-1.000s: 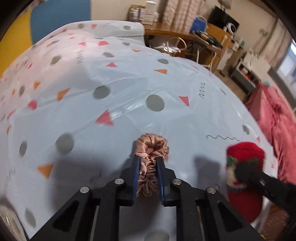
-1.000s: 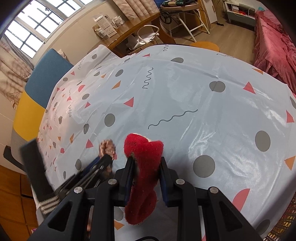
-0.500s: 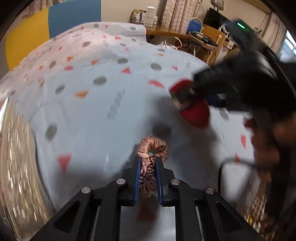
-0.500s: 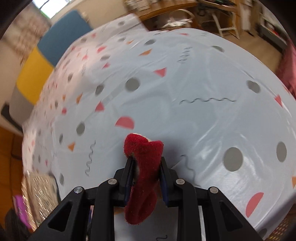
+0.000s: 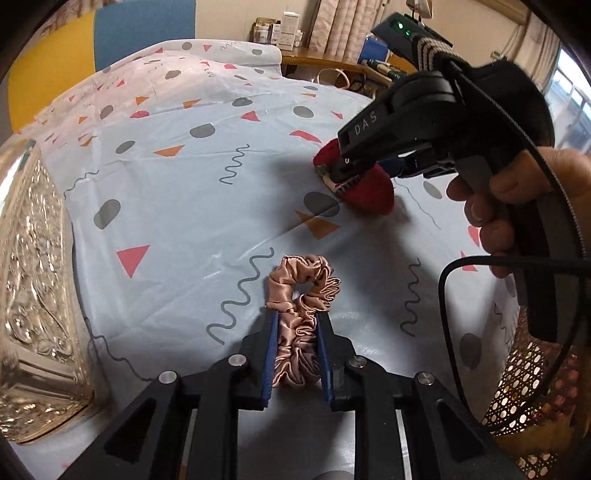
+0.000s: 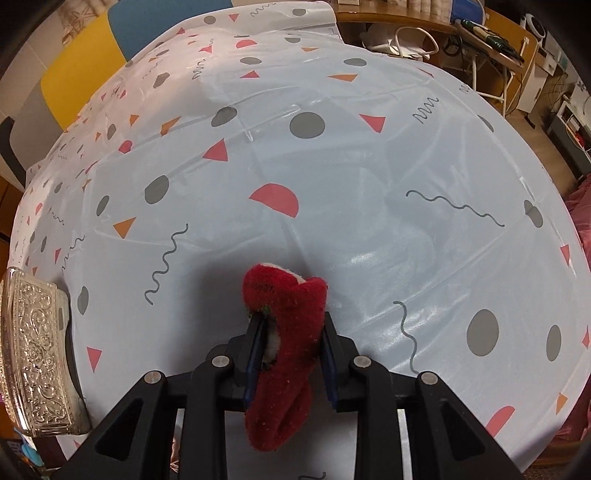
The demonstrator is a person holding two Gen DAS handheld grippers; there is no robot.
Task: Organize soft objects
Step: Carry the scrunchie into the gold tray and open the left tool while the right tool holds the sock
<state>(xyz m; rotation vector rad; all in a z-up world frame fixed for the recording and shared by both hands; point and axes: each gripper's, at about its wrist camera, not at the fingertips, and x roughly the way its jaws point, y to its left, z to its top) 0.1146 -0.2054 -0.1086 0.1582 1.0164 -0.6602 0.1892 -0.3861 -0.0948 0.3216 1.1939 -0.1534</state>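
My left gripper [image 5: 297, 317] is shut on a pink satin scrunchie [image 5: 301, 291], held just above the patterned tablecloth [image 5: 184, 206]. My right gripper [image 6: 290, 321] is shut on a red knitted sock [image 6: 286, 339] that hangs down between the jaws. In the left wrist view the right gripper [image 5: 341, 173] and the red sock [image 5: 365, 192] are up and to the right, low over the cloth. An ornate silver box [image 5: 33, 295] stands at the table's left edge; it also shows in the right wrist view [image 6: 37, 354].
A wicker basket [image 5: 524, 398] shows at the right edge below the table. A blue and yellow chair [image 6: 92, 48] stands behind the table. A cluttered wooden desk [image 6: 480, 33] is at the back right.
Both grippers have swung left toward the silver box, which has come into view at the left. Each still holds its object. The right gripper sits lower over the cloth.
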